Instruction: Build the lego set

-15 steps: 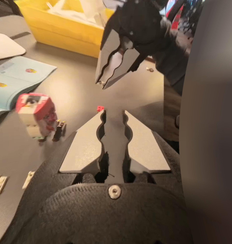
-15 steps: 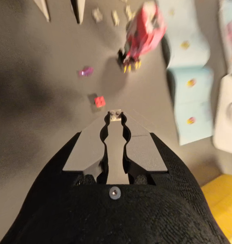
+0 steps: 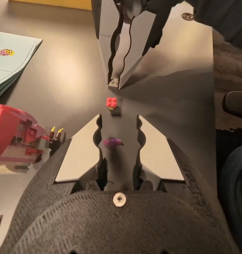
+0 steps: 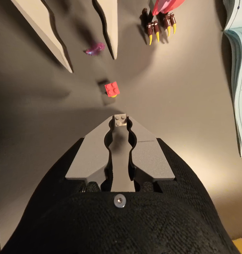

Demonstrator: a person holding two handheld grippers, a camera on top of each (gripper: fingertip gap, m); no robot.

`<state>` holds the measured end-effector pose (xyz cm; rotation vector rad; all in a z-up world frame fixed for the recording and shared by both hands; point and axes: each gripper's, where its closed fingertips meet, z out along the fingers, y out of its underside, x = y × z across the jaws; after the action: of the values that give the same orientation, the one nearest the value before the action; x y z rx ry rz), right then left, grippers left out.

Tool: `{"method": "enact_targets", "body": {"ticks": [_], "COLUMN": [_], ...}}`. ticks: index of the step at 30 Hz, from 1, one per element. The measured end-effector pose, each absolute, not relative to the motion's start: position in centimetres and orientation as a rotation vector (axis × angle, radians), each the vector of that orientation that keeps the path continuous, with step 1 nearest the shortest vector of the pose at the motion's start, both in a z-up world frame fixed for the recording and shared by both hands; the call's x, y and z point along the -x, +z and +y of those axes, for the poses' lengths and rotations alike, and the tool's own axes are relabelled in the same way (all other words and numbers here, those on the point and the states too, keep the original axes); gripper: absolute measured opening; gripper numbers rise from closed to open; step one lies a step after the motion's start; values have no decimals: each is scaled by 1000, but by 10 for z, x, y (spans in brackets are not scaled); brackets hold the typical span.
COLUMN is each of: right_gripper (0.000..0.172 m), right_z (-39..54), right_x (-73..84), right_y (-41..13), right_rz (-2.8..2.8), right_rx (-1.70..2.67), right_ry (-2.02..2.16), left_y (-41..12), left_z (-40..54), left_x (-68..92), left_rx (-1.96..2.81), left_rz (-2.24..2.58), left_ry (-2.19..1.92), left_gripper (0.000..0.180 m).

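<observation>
**Two claws facing off over a tiny red brick**

The right claw point(image 4: 120, 116) has a small grey four-stud plate point(image 4: 120, 120) pinched right at its tips, both pads tight against the plate's sides. You can see the same plate point(image 3: 114, 82) from the other camera too, stuck between those tips just above the bench point(image 3: 65, 77).

The left claw point(image 3: 119, 116) is spread wide with nothing in it. A blurry purple piece point(image 3: 112, 142) lies on the bench between its two fingers, but neither finger touches it.

Between the two claws, out in the open part of the bench, sits a little red brick point(image 3: 111, 102) with something yellow under it. It's just beyond the left claw's tips and near the right claw's tips, touching neither.

Off toward the left claw's left side there's a red and pink brick model point(image 3: 14, 137) with dark claws tipped in yellow point(image 4: 161, 29), and beyond it a stack of light blue booklets point(image 3: 11, 57). A yellow bin point(image 3: 51, 3) sits at the far edge.
</observation>
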<state>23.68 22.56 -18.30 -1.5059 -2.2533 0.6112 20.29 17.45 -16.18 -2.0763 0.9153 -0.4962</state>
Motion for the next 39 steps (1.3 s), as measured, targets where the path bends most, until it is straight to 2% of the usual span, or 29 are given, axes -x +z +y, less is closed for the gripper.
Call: {"method": "enact_targets", "body": {"ticks": [3,8,12,23,26,32,39], "right_gripper": [17,42,48,35,14,14,14], "right_z": [225,222,217,201,198,170,138], "right_x": [-236,-236,-225,-208,-207,-182,-170], "right_y": [-184,-184,-172,-173,-177,-128,-86], "right_rz": [-2264,-2271,-2210,-2275,-2297,-2105,-2061], "right_rx": [1524,1566,1494,1375,1380,1203,1013], "right_ry": [629,691,777,819,836,1156,1289], "left_y": [-158,-146,-142,-133,-132,-120,-110], "left_z": [166,157,152,150,151,154,148], "left_x": [-194,-177,-173,-175,-175,-171,-175], "left_rx": [2047,1967,1927,1869,1862,1785,1693], "left_rz": [873,791,764,732,718,660,690], "left_ry": [-507,-508,-559,-631,-632,-605,-599], "left_gripper": [48,48,52,50,49,47,25]}}
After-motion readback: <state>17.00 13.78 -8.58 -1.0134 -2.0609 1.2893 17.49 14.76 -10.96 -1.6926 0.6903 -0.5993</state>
